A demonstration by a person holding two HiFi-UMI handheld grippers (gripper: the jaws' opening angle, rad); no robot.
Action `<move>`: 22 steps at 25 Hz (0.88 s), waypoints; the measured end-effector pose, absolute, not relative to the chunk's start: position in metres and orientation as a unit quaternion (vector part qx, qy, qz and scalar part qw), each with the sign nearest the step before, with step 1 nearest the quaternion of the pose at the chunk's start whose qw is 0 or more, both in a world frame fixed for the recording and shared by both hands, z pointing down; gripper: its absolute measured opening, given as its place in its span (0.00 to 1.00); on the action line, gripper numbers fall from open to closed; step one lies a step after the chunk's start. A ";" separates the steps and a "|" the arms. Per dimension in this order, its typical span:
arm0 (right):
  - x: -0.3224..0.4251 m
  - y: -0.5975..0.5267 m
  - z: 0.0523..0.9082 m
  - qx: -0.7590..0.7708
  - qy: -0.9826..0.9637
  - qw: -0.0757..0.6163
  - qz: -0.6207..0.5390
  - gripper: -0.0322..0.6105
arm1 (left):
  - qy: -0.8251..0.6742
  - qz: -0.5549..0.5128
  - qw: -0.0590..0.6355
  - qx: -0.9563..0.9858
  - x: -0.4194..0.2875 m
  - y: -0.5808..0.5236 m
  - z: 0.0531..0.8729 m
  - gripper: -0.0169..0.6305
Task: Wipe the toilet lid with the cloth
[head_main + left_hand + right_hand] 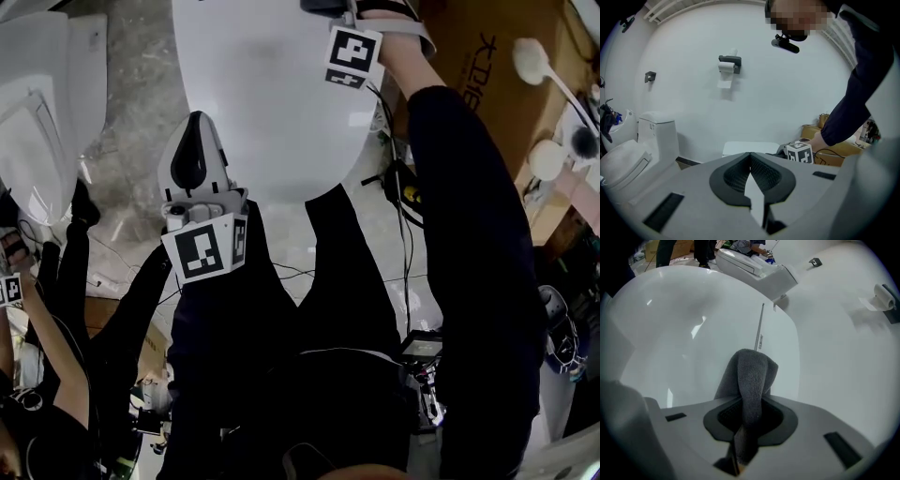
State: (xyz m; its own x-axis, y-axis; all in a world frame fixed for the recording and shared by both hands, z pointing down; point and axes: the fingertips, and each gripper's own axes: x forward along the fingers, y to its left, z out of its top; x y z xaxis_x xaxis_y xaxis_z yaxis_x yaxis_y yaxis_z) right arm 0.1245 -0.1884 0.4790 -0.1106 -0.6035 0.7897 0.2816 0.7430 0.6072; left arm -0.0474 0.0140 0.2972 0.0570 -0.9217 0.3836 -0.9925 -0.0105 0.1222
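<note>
Cloth (752, 376) clamped in right claw (749, 414) shows only in that gripper's view; left claw (750, 161) closed, empty.

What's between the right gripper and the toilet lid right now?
Only the grey cloth, pinched in the right gripper; the right gripper view shows it.

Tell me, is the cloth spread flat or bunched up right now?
Bunched. The right tool is shut on the cloth, which stands up as a folded hump over the toilet lid.
</note>
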 end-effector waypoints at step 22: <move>0.143 -0.055 0.488 0.142 -0.701 0.639 -0.282 0.16 | -0.655 0.089 0.178 0.729 -0.040 0.012 0.296 0.05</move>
